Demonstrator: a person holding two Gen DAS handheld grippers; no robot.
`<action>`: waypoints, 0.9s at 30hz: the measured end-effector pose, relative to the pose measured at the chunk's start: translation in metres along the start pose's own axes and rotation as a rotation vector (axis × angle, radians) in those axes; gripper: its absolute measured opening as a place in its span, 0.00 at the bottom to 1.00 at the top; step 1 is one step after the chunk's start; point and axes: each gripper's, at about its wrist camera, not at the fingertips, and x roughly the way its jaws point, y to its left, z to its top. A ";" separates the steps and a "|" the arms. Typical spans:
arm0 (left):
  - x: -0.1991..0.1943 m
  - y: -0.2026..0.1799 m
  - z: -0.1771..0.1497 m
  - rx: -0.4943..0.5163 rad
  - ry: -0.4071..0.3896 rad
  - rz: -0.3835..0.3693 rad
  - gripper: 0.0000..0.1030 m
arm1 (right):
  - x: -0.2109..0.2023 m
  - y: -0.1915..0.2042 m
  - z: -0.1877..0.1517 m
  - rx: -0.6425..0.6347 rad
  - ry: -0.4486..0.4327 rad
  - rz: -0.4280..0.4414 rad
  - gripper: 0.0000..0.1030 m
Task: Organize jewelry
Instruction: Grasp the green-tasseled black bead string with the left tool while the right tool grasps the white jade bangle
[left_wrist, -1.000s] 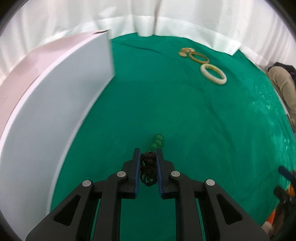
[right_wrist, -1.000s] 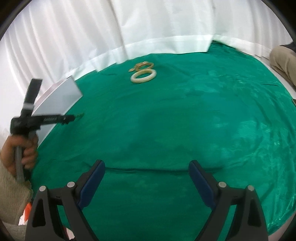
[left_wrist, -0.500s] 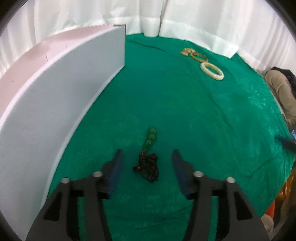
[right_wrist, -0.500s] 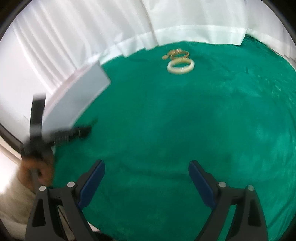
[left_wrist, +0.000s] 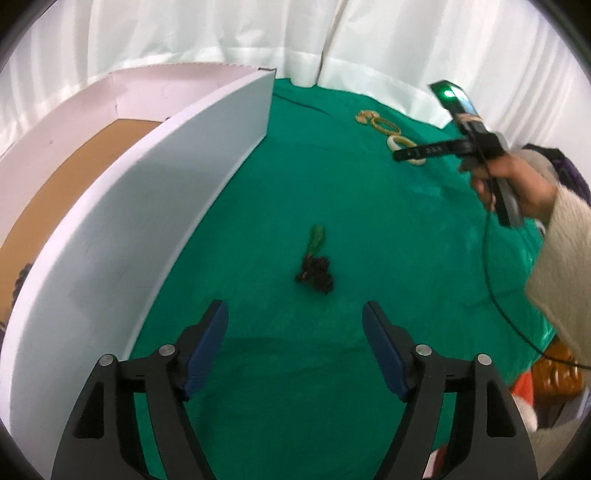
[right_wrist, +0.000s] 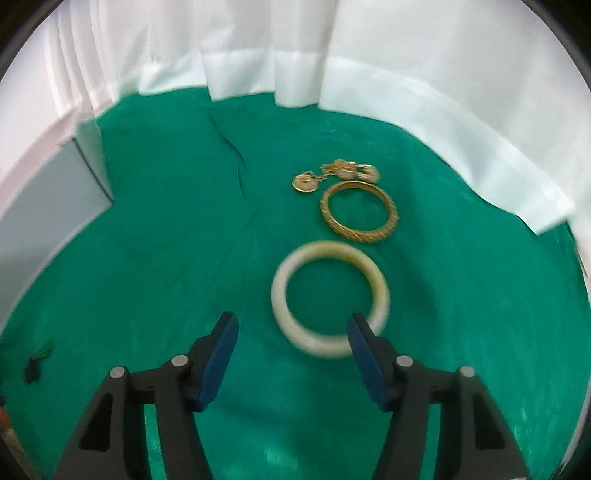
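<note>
A dark knotted cord with green beads (left_wrist: 314, 269) lies loose on the green cloth (left_wrist: 369, 229). It is ahead of my left gripper (left_wrist: 294, 306), whose jaws are opening with nothing between them. My right gripper (right_wrist: 291, 319) hovers over a cream-white bangle (right_wrist: 328, 299), and its jaws are closing. Its right fingertip (right_wrist: 356, 326) overlaps the bangle's near rim and the left one stands outside the ring; the pads are not pressing. Beyond it lie a gold bangle (right_wrist: 360, 210) and a gold chain with a pendant (right_wrist: 332, 175). The left wrist view shows the right gripper (left_wrist: 424, 151) held in a hand.
A white box (left_wrist: 166, 177) with a brown floor stands open along the left of the cloth; its corner (right_wrist: 55, 192) shows in the right wrist view. White curtains hang behind. A person's sleeve (left_wrist: 565, 266) and a trailing cable (left_wrist: 491, 280) are at the right.
My left gripper let go of the beaded cord, opened and drew back from it. My right gripper swept across to the bangles and its jaws narrowed.
</note>
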 end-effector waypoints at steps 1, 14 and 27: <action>-0.001 0.002 -0.002 0.005 0.005 0.004 0.75 | 0.005 0.001 0.001 -0.003 0.016 0.004 0.50; 0.066 -0.034 0.026 0.109 0.037 0.113 0.20 | -0.059 -0.014 -0.058 0.201 0.000 0.315 0.01; 0.030 -0.015 0.018 -0.054 0.000 0.009 0.12 | -0.052 0.016 -0.060 0.095 -0.011 0.144 0.49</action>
